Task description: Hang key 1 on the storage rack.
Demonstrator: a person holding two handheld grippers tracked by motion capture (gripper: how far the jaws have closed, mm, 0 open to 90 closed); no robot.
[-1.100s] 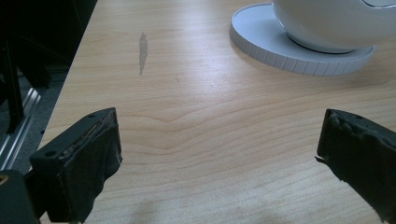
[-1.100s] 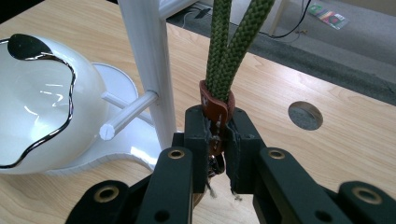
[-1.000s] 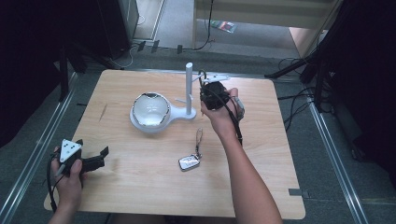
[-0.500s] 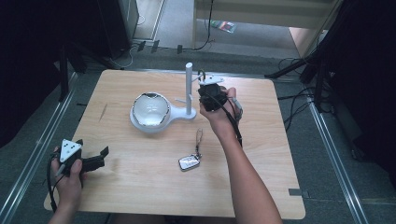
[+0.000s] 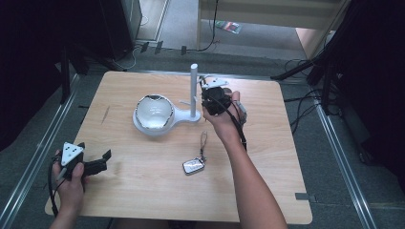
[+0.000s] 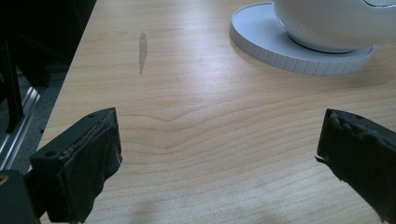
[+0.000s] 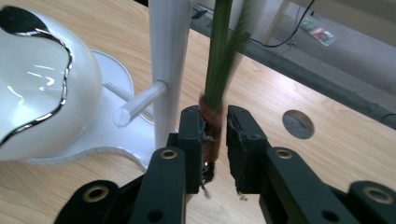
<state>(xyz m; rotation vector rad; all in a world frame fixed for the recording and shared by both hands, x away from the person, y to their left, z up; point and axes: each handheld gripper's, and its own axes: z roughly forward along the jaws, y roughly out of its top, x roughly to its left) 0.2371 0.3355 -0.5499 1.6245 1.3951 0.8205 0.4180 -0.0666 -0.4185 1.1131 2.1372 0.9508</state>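
Right gripper (image 7: pixel 215 128): jaws narrow and just been opening; a green stalk (image 7: pixel 219 51) with a reddish wrapped base stands between them, against the left pad, a slim gap at the right.
Right arm: stretched forward over the table (image 5: pixel 286 191), wrist bent beside the white stand (image 5: pixel 193 90).
Left gripper (image 6: pixel 219 154): jaws wide apart, nothing between, low over the near-left corner.
Key fob (image 5: pixel 193 165): near the right forearm.
Writing: none legible.

We see a green stalk (image 7: pixel 219 51) with a reddish base, a white stand (image 5: pixel 193 90), and a pale wood-grain tabletop (image 5: pixel 143 191).
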